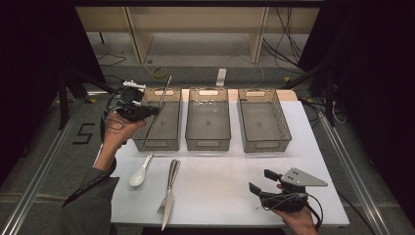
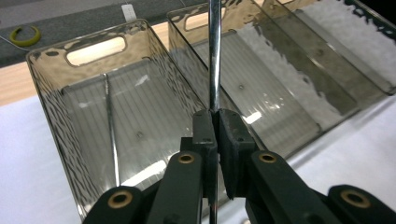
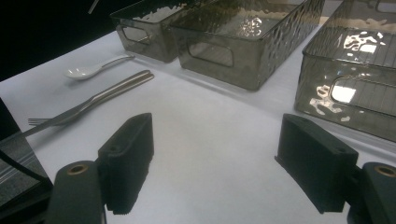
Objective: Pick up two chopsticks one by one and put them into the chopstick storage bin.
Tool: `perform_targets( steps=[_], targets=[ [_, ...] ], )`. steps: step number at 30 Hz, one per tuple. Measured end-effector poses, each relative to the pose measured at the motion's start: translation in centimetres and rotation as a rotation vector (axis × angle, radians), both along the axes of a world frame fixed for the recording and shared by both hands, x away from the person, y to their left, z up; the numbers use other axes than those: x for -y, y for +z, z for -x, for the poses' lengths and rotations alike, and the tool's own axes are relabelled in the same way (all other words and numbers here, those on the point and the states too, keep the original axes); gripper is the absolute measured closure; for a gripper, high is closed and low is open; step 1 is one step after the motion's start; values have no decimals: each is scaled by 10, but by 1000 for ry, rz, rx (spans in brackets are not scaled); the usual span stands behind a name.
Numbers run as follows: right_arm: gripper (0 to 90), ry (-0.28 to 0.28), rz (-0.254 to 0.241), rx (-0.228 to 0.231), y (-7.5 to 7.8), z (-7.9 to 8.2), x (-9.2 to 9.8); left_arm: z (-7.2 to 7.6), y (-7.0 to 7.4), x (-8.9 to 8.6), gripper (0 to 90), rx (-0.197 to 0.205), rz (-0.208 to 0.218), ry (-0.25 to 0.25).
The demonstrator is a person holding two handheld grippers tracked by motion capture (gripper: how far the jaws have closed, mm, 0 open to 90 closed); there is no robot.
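Clamped tight on a thin metal rod, the left gripper hangs over the left bin of three smoky plastic bins standing in a row at the far side of the white table. In the left gripper view its two black jaws pinch the rod between their pads, with no gap to either side, and the rod runs straight up past them and out of the top of the picture. From the high view the rod slants: its upper end points away over the far rim of the left bin, and its lower end reaches toward the bin's near left corner. A second thin rod lies on the floor of that same bin.

In front of the left bin, on the bare table, lies a white spoon with its bowl toward the person. Just to its right a fork and a knife lie together, touching, handles away from the person.

Next along the row stand the middle bin and then the right bin.

Near the right front corner of the table the right gripper sits low in the person's hand, well apart from the cutlery. Its jaws stand wide open, with nothing between them but bare table.
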State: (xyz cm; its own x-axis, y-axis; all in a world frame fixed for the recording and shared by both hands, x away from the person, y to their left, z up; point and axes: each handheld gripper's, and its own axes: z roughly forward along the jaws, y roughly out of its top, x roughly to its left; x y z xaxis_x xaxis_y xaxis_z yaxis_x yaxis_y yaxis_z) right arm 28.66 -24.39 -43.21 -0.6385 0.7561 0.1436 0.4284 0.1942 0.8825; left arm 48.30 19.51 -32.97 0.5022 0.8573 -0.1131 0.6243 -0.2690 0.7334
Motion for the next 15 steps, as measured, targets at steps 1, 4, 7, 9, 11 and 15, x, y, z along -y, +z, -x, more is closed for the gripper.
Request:
perform_targets(
  steps=[1,4,7,9,11,15],
  targets=[
    [278,0,0,0,0,0,0,-3,-1,0,852,-5,-10,1],
    [278,0,1,0,0,0,0,-11,-3,-1,852,-9,-18,14],
    [278,0,-2,0,0,0,0,-18,-4,-3,852,5,-19,34],
    [278,0,-1,-2,0,0,0,-23,-6,-5,852,7,-18,48],
    [278,2,1,1,0,0,0,-27,-8,-8,852,7,-20,63],
    [278,2,-1,-1,0,0,0,-35,-11,-12,852,8,-22,79]
  ],
)
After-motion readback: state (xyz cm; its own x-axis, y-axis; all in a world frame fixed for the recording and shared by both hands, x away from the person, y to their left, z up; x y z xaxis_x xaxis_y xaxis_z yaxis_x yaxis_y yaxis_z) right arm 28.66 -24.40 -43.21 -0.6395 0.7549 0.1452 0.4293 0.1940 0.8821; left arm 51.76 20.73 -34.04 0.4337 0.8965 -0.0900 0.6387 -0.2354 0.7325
